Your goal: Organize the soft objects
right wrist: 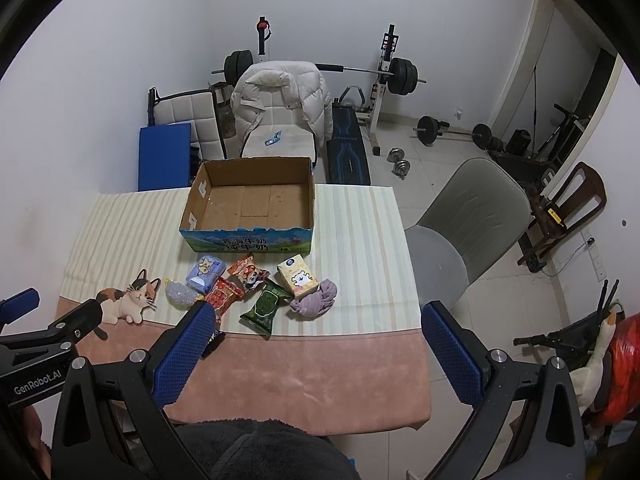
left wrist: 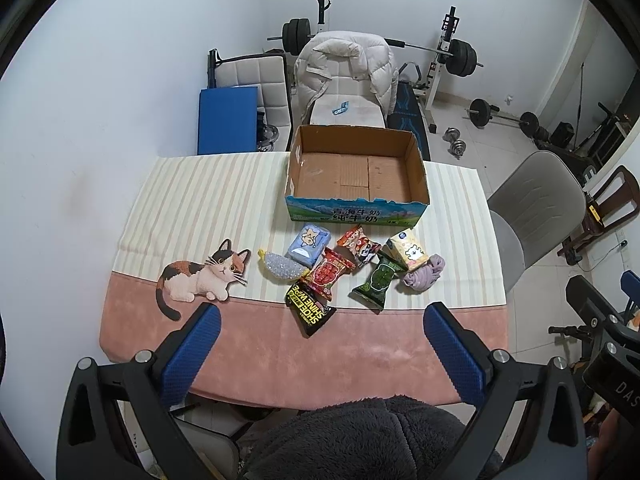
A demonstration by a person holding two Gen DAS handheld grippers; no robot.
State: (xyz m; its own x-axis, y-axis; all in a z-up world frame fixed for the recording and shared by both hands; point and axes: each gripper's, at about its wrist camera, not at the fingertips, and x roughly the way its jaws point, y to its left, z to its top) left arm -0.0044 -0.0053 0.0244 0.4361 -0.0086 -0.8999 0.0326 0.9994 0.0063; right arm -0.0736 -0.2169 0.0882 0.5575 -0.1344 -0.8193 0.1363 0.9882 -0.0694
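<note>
Above the near table edge both jaws are held wide open and empty, left gripper [left wrist: 320,314] and right gripper [right wrist: 316,316]; nothing is boxed yet, so a packet [left wrist: 376,282] likely must be reached and carried to the box [left wrist: 356,203].

Both grippers' jaws wide apart (nothing held)

White walls and a pale tiled floor [right wrist: 420,184] are seen. A barbell rack [right wrist: 384,76] is set against the far wall; a jacket-draped chair [right wrist: 280,104] is placed before it, a grey chair [right wrist: 472,216] to its right.
</note>
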